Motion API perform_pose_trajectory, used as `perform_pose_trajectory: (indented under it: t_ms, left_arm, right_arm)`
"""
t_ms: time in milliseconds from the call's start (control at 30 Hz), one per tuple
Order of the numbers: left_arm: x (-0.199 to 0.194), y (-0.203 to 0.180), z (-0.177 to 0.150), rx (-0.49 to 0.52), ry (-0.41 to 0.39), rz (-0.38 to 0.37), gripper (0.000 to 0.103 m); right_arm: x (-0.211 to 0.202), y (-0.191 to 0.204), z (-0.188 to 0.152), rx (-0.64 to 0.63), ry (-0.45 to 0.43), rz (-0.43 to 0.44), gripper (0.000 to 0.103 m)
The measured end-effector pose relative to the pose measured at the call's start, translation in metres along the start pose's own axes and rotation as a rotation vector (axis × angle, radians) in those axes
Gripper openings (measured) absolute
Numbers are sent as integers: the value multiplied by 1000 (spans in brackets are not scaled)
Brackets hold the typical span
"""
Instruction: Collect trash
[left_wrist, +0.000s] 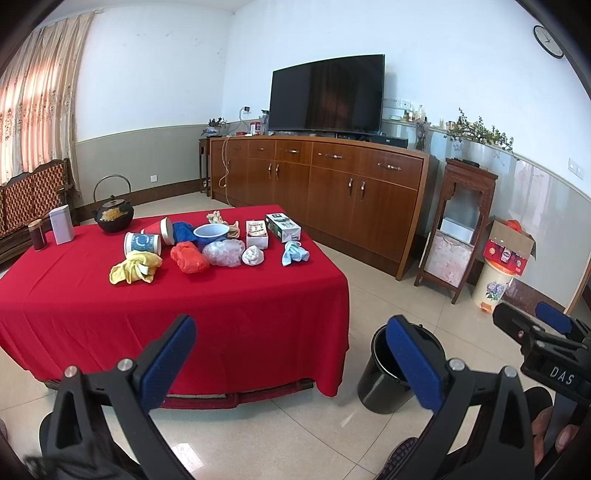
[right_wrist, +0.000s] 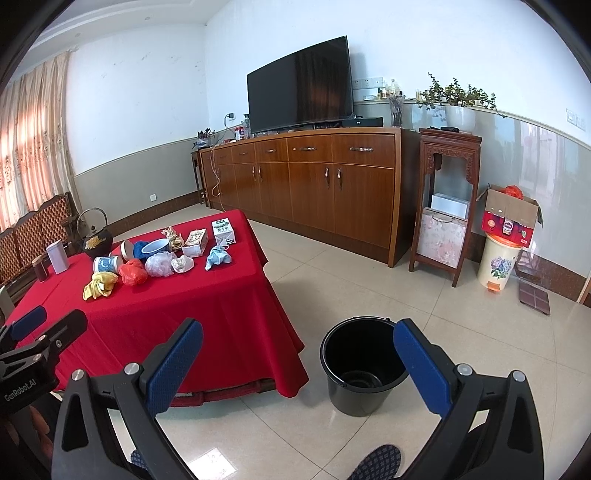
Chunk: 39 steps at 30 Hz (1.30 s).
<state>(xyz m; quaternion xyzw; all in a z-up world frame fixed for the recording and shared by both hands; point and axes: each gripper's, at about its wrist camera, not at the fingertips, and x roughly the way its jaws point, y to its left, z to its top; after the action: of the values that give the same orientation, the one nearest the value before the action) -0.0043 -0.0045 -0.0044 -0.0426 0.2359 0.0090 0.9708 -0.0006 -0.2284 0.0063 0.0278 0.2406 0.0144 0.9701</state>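
A red-clothed table (left_wrist: 221, 314) holds a cluster of litter: a yellow cloth (left_wrist: 135, 267), a red plastic bag (left_wrist: 189, 257), a clear bag (left_wrist: 223, 253), a white wad (left_wrist: 253, 255), a light blue cloth (left_wrist: 293, 254) and a milk carton (left_wrist: 283, 227). On the floor right of the table stands a black bucket (right_wrist: 360, 391), which looks empty. My left gripper (left_wrist: 291, 354) hangs open and empty before the table's near edge, well short of the litter. Open as well, my right gripper (right_wrist: 295, 358) hovers with its right finger over the bucket's rim.
On the table too are a blue bowl (left_wrist: 211, 233), a black teapot (left_wrist: 112, 214), a white tin (left_wrist: 61, 224) and overturned cups. A wooden sideboard (left_wrist: 325, 184) with a TV lines the far wall. A carved stand (left_wrist: 458, 221) and a floral bin (left_wrist: 493, 284) stand right.
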Motion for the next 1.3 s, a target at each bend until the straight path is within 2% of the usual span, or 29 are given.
perform_pose_trajectory:
  t_ms: [333,667,800,867,1033,1133,1300]
  left_arm:
    - [-1,-6,2,6,8,2,103]
    - [10,20,9,-15,5,67,103]
    - [26,39,15,-45,17,87,103]
    - [38,50,17,-56,30,120,103]
    - [79,90,22,-110,88,163,103]
    - [106,112,25,-146,123,161,103]
    - [150,135,34,-173,107,239,101]
  right_arm:
    - [2,0,-2,0,1,29,103]
    - [21,11,3,-22,18,147,103]
    - [47,25,12,-52,23,186,103]
    - [65,33,18,-58,33,215,103]
    - [120,61,33,-99,56,260,103]
    - [157,77,41,-116,77,273,103]
    - [227,112,55,-150,112,270,94]
